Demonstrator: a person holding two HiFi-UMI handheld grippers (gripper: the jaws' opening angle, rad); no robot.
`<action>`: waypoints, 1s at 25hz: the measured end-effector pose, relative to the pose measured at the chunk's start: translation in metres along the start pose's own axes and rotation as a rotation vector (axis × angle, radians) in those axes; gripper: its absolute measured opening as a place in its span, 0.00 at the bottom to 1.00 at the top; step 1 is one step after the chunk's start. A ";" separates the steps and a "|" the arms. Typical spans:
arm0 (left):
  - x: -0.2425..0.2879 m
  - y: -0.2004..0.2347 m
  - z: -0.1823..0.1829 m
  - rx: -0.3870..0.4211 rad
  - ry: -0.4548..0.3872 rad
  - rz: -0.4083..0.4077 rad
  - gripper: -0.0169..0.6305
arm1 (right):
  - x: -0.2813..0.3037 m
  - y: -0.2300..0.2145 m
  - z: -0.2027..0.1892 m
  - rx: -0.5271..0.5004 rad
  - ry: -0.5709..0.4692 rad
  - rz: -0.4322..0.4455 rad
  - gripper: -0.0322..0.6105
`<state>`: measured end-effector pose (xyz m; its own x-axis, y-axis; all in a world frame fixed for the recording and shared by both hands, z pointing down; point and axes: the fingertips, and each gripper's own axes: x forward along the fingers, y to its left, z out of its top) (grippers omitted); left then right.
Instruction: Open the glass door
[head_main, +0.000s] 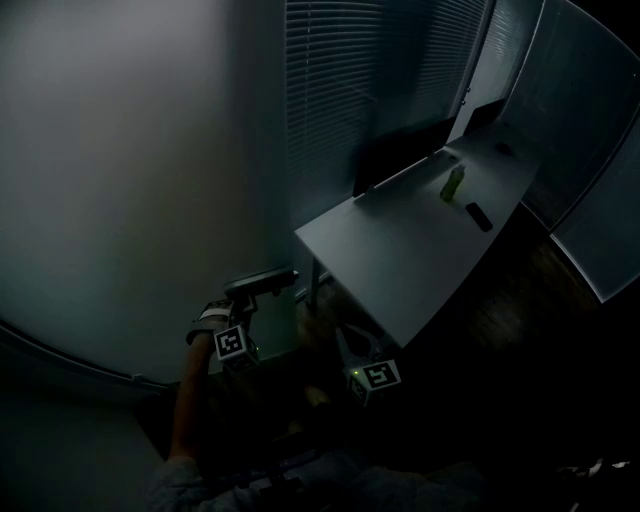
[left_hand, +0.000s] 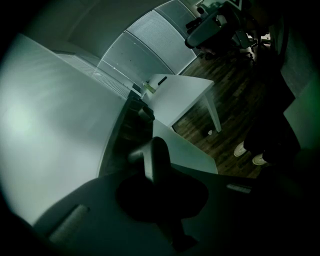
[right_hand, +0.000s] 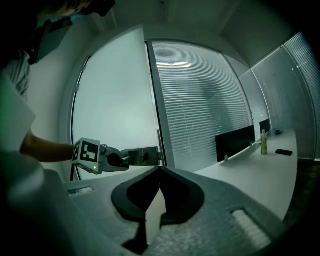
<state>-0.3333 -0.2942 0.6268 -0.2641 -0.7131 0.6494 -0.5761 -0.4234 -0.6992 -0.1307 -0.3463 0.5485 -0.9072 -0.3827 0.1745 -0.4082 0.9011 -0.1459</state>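
**A:** What is hard to make out here?

**B:** Most of it, because the room is dim. From the head view, the jaws of the left gripper (head_main: 245, 300) merge with the door handle (head_main: 262, 281). The right gripper (head_main: 345, 338), below and right of the handle, is little more than its marker cube (head_main: 375, 377). The glass door (head_main: 120, 180) is frosted, and the frame cuts it off to the left of the handle.

**A:** So how do the tongs stand?

**B:** The left gripper's own view shows its jaws clamped on the handle, with the lever rising out of them. The right gripper's view shows its jaws met at the tips with nothing between them. It also catches the left one gripping the handle from the side.

**A:** And where is the door?

**B:** The pane spreads left of the handle, which sits at its edge. The blinds (head_main: 350, 80) hang to the right of the handle.

**A:** What are the counts?

**B:**
- One handle and two grippers.
- One white table (head_main: 400, 250), beyond the handle to the right.
- On the table: one green bottle (head_main: 453, 183), one dark flat object (head_main: 479, 216) I cannot identify, and one dark panel (head_main: 400, 155).
- Two pale shoes (left_hand: 241, 149) on the wooden floor (left_hand: 200, 120), seen past the handle in the left gripper view.
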 end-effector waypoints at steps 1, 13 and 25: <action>-0.003 -0.002 0.001 0.005 -0.003 0.000 0.03 | -0.005 0.002 -0.001 0.000 -0.002 -0.006 0.05; -0.035 -0.038 0.010 0.052 -0.052 -0.005 0.03 | -0.070 0.030 -0.021 0.012 -0.017 -0.111 0.05; -0.063 -0.064 0.018 0.088 -0.071 -0.022 0.03 | -0.121 0.027 -0.027 0.028 -0.020 -0.187 0.05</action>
<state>-0.2653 -0.2321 0.6252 -0.1951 -0.7393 0.6445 -0.5099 -0.4848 -0.7106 -0.0296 -0.2704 0.5498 -0.8168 -0.5475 0.1821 -0.5727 0.8077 -0.1401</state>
